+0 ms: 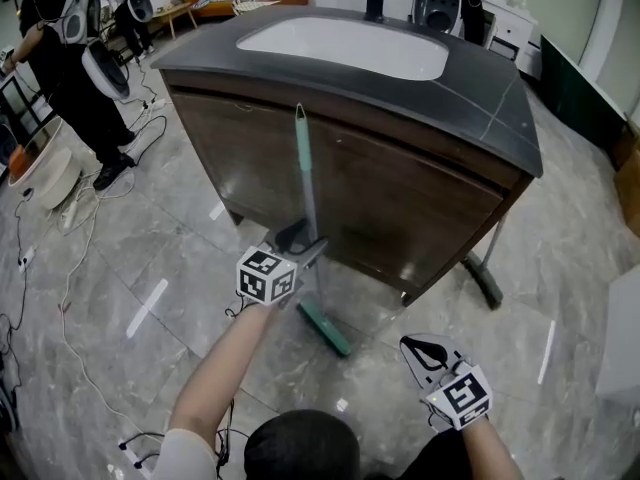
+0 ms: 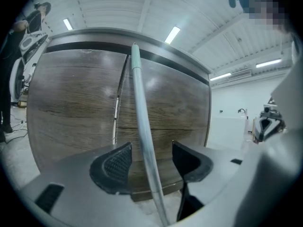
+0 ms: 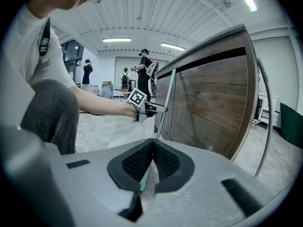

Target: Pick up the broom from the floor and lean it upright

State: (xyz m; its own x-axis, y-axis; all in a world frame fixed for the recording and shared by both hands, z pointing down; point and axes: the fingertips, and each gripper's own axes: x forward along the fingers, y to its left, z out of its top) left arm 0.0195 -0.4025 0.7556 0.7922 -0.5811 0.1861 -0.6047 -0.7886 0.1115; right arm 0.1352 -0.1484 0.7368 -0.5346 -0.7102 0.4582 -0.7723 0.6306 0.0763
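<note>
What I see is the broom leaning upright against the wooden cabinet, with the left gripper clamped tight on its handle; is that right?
Not quite. The left gripper is not clamped: in the left gripper view its jaws stand apart on either side of the handle of the broom, without pressing it. The broom does lean upright against the wooden cabinet.

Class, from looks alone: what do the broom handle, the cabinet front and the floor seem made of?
Thin grey-green broom handle: smooth, faint sheen, probably painted metal or plastic.
Dark brown cabinet front: streaky grain, soft gloss, wood or wood-look laminate.
Grey floor: veining, joint lines, mirror-like glare, polished stone or tile.
</note>
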